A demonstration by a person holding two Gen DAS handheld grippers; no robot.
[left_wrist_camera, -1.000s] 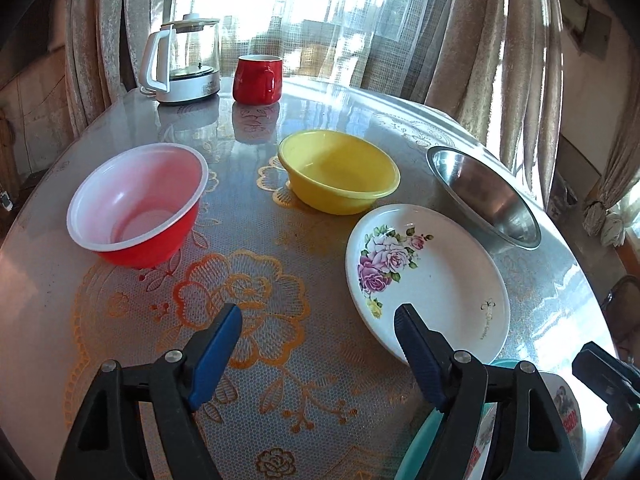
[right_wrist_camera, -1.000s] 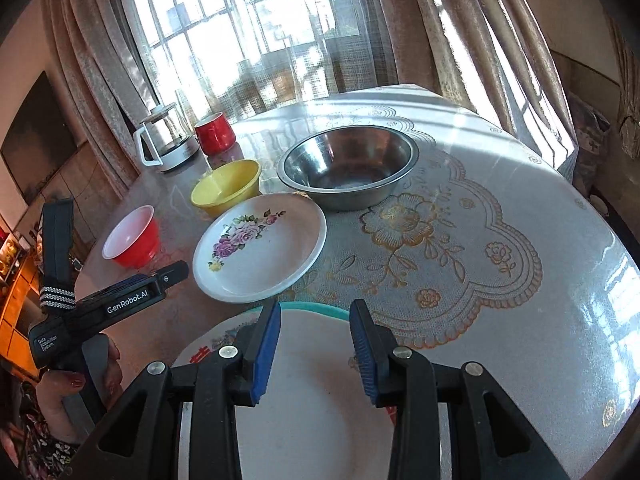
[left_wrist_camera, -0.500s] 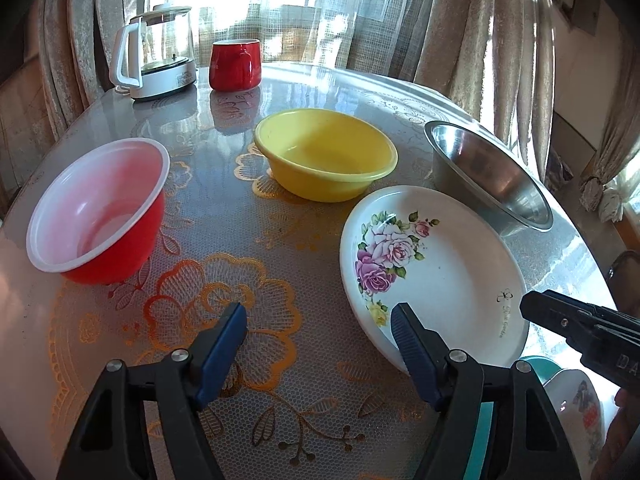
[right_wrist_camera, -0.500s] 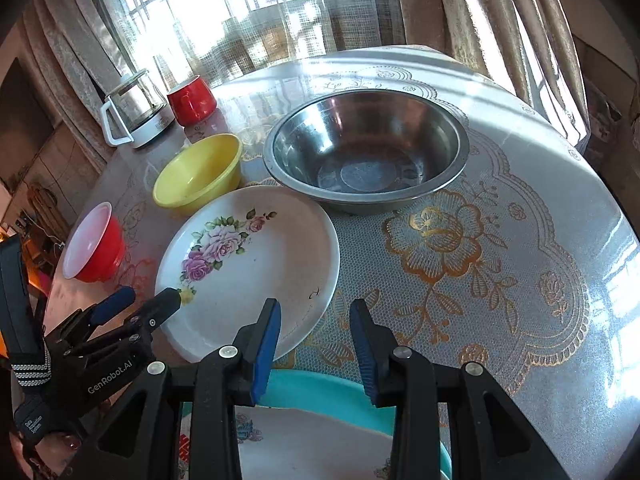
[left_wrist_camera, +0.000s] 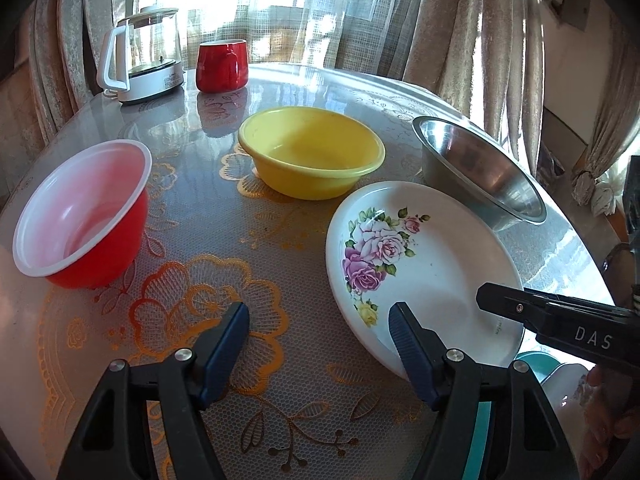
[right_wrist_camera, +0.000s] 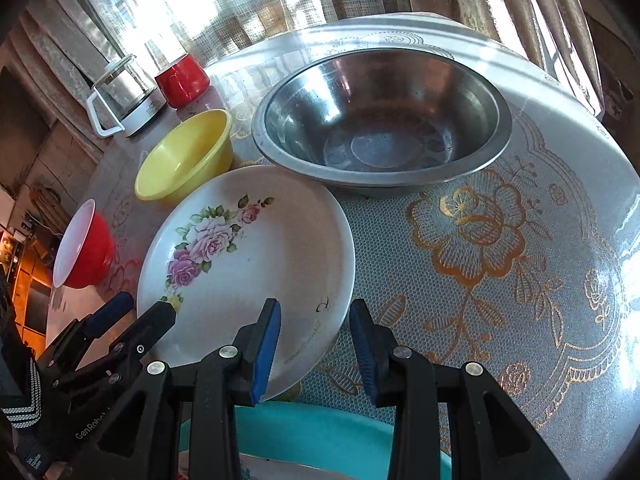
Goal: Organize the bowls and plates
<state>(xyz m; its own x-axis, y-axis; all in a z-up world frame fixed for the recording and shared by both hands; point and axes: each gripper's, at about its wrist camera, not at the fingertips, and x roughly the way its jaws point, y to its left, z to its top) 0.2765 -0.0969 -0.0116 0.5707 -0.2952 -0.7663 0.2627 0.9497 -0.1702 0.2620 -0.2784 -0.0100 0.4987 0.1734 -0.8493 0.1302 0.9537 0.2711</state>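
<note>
A white plate with a rose print (left_wrist_camera: 424,264) lies on the lace-covered table, also in the right wrist view (right_wrist_camera: 248,264). My left gripper (left_wrist_camera: 320,328) is open, its right finger over the plate's near-left rim. My right gripper (right_wrist_camera: 314,328) is open, straddling the plate's near-right edge just above it. A steel bowl (right_wrist_camera: 380,116) sits behind the plate, a yellow bowl (left_wrist_camera: 312,156) to its left, a red bowl with white inside (left_wrist_camera: 80,216) further left. A teal plate (right_wrist_camera: 320,436) with a white dish on it lies under my right gripper.
A glass kettle (left_wrist_camera: 140,56) and a red mug (left_wrist_camera: 222,64) stand at the table's far side by the curtains. The table edge (left_wrist_camera: 576,240) curves close on the right. The left gripper also shows at the lower left of the right wrist view (right_wrist_camera: 132,316).
Both grippers have moved forward towards the rose plate. The right gripper left the teal plate and now reaches the rose plate's near edge. Both stayed open.
</note>
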